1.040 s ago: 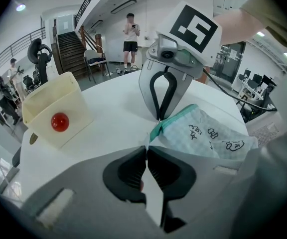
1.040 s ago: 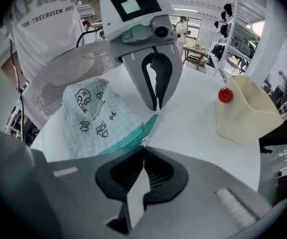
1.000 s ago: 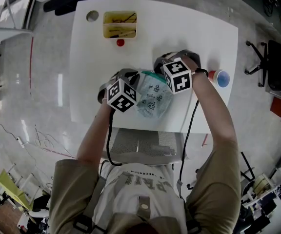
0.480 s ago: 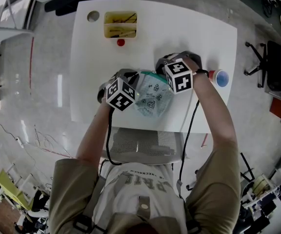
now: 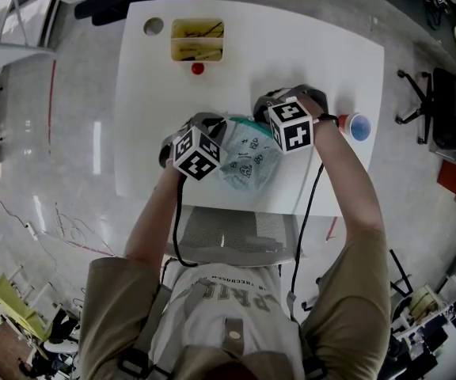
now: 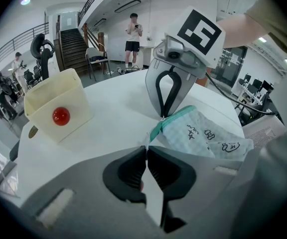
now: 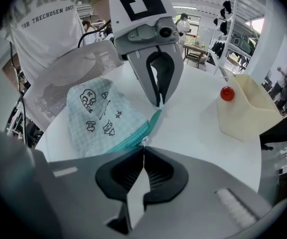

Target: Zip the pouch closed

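Observation:
A pale checked pouch [image 5: 248, 163] with doodle prints and a teal zipper edge [image 7: 151, 126] lies on the white table [image 5: 331, 54] between both grippers. My left gripper [image 6: 146, 149] is shut on the near end of the pouch's [image 6: 206, 136] zipper edge. My right gripper [image 7: 143, 148] is shut on the small zipper pull [image 7: 143, 142] at the other end of the teal strip. In each gripper view the other gripper stands opposite, tips down on the teal edge: the right gripper [image 6: 163, 116] and the left gripper [image 7: 158, 103]. The marker cubes hide the fingertips in the head view.
A cream bin [image 5: 195, 39] stands at the table's far side with a red ball [image 5: 198, 68] in front of it. A red cup with a blue inside [image 5: 359, 127] is right of my right hand. A mesh chair [image 5: 228, 240] sits at the near edge.

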Available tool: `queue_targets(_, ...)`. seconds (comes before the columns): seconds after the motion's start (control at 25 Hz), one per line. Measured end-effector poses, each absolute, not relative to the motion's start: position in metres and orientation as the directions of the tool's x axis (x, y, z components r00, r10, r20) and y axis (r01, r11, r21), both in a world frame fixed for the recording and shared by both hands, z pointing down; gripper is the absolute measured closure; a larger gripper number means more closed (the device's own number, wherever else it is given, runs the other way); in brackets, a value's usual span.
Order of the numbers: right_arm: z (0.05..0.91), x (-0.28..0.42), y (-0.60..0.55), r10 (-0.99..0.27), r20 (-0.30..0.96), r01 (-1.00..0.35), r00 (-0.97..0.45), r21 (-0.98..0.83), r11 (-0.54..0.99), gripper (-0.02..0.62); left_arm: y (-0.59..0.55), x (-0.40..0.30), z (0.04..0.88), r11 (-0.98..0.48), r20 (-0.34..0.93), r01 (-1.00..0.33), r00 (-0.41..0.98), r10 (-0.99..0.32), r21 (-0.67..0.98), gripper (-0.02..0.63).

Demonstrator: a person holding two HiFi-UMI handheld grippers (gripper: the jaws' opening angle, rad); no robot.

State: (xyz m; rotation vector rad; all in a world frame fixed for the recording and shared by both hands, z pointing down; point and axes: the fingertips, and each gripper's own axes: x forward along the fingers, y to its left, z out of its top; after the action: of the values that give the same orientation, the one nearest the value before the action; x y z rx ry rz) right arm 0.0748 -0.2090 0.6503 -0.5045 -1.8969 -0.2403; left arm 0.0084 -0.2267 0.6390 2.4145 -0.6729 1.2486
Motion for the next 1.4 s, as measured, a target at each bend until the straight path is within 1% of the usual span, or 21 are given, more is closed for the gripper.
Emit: queue_targets(1.4, 0.646, 0.093, -0.198, 0.212, 0.935, 0.413, -0.284, -0.080, 0.907, 0.591, -0.220, -0.003, 0.637, -0.807, 0.831, -0.586, 0.484, -0.276, 0.074, 0.584)
